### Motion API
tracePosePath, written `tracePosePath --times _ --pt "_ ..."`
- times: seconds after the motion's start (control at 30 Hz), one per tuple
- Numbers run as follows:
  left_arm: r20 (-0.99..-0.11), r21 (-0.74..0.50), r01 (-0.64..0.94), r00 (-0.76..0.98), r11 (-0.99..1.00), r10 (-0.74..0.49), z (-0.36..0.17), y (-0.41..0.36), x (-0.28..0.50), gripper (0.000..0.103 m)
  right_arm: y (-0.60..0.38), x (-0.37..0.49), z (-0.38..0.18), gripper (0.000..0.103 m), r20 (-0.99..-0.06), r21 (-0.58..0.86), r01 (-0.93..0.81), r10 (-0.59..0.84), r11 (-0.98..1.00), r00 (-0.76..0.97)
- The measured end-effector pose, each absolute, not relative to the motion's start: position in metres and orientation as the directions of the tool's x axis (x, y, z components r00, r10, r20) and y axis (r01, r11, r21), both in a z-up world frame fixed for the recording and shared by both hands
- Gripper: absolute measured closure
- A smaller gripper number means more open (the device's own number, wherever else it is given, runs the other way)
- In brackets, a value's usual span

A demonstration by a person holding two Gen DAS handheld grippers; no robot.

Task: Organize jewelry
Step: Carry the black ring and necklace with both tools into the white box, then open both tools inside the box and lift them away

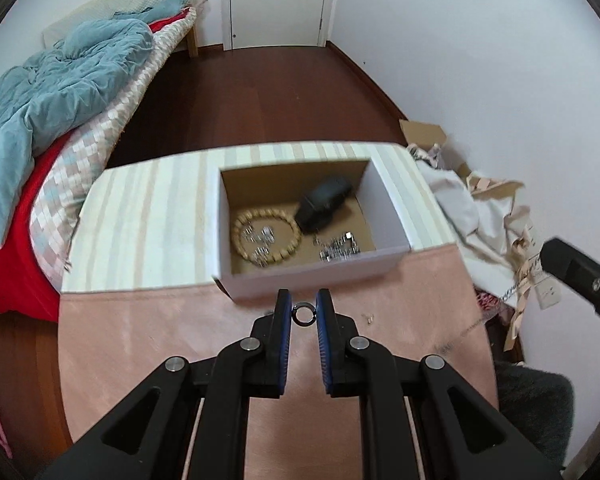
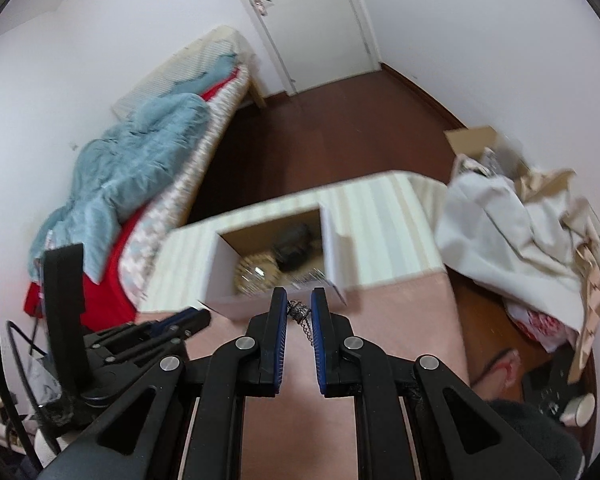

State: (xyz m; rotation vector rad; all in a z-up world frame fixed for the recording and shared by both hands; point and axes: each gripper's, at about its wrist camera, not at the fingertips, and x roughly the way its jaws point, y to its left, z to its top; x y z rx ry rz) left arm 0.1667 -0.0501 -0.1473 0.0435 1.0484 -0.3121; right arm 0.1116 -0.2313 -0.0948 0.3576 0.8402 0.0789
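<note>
Left gripper (image 1: 304, 308) jaws pinch a small ring (image 1: 303, 314), right gripper (image 2: 299, 308) jaws clamp a chained trinket (image 2: 299, 311), both poised to drop into the open box (image 1: 392, 216).

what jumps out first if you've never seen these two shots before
The black left gripper pinches a small dark ring between its blue pads just in front of an open white box on the table. The right gripper likewise holds a silvery chain piece, with links dangling below it. Inside the box lie a beaded bracelet, a dark pouch-like lump and some shiny metal bits.
</note>
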Motion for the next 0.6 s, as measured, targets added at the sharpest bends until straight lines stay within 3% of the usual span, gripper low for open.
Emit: tracePosePath --times 0.3,0.6 --pt "-0.847 -0.119 0.264 0.477 0.957 -0.237 -0.12 -0.025 0.227 0.093 -0.196 0.181 -0.053 0.09 -0.688 0.269 -0.035 0.218 0.962 0.692" --pt "-0.883 -0.16 0.246 0.397 0.956 -0.25 -0.148 -0.023 0.279 0.093 -0.197 0.254 -0.106 0.09 -0.795 0.21 0.012 0.163 0.978 0.585"
